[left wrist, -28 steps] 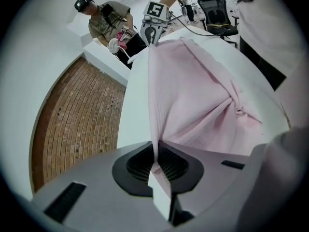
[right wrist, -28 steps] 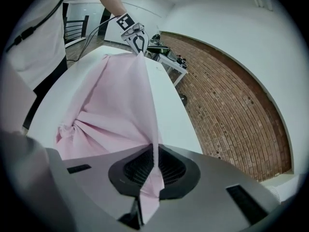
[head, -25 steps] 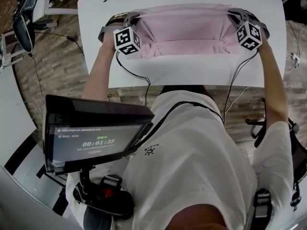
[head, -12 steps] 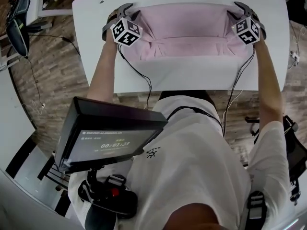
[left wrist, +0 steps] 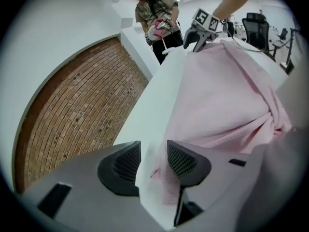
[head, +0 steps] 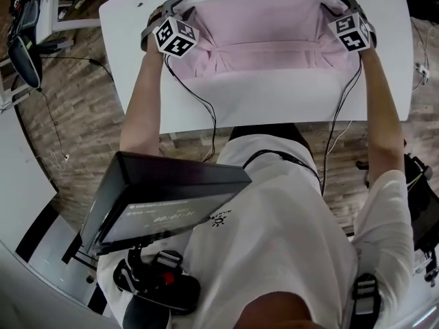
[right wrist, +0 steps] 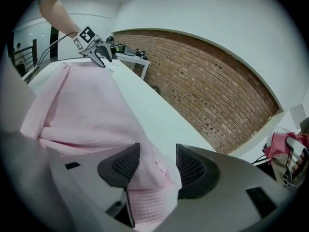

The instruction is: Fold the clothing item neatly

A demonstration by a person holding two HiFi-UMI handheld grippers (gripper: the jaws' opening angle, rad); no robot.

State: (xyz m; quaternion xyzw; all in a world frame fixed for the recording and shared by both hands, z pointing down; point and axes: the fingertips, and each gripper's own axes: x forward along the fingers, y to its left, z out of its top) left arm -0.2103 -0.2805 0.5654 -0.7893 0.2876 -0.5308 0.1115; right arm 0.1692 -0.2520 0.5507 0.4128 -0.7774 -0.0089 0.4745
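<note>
A pale pink garment (head: pixel 267 36) lies folded across the far part of the white table (head: pixel 274 101). My left gripper (head: pixel 162 14) is at its left corner and my right gripper (head: pixel 345 3) at its right corner. In the left gripper view the left gripper (left wrist: pixel 153 161) has parted jaws, and a cloth corner (left wrist: pixel 161 178) hangs loosely between the pads. In the right gripper view the right gripper (right wrist: pixel 157 166) has its jaws opening. A pink fold (right wrist: pixel 149 178) lies slack between them, clear of the far pad. Each gripper sees the other across the garment.
The table's near half is bare white, with brick-pattern floor (head: pixel 82 94) around it. Cables run from both grippers along the person's arms. Another person (left wrist: pixel 157 18) stands beyond the table's end, holding pink cloth. A screen on a stand (head: pixel 164 201) sits near the person's body.
Both grippers have moved away from the person toward the table's far edge, taking the garment's corners with them. The pink cloth now lies farther up the table.
</note>
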